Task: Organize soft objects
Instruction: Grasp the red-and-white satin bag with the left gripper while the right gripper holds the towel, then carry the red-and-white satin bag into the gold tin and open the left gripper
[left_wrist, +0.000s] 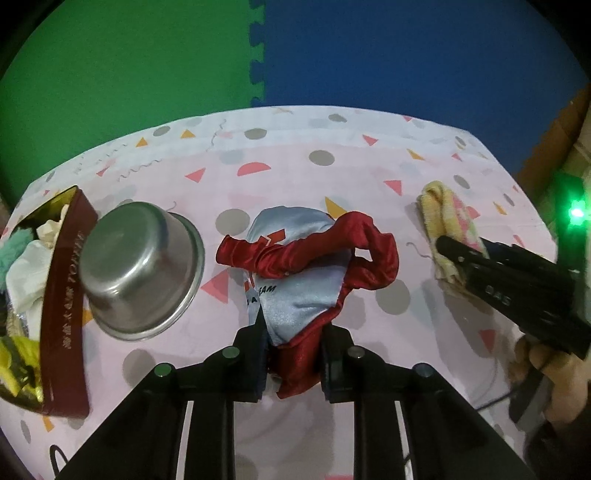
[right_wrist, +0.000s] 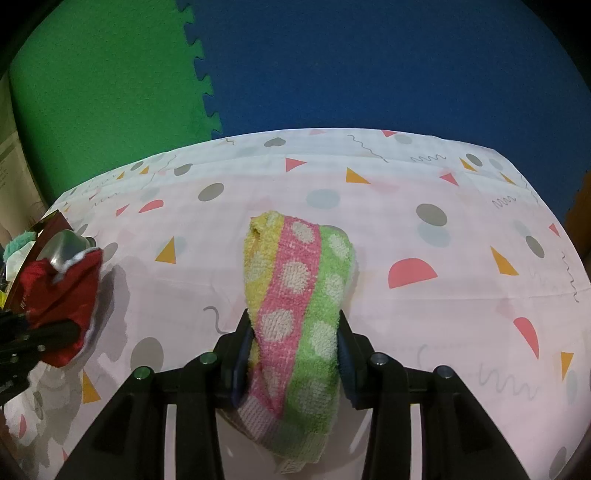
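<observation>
A red and silver satin cloth (left_wrist: 295, 269) is being pinched at its near red hem by the left tool (left_wrist: 293, 354), its jaws pressed onto the fabric, while most of the cloth is lying on the table (left_wrist: 369, 177) just right of the steel bowl (left_wrist: 136, 269). A striped towel (right_wrist: 295, 295) is being gripped by the right tool (right_wrist: 295, 354), jaws squeezed against its sides, well right of the bowl.

The satin is judged slippery, and only a narrow fold is being held, so the cloth could be lost on lifting. Its trailing loops are lying close to the bowl, which is resting upside down and could be dragged or knocked if the cloth is swept leftward. The box (left_wrist: 62, 302) left of the bowl is already being crowded with soft things, so spilling over its wall is a risk.

Open room is being left beyond the bowl toward the far table edge, and between the two cloths. The near edge is lying close under both tools.
</observation>
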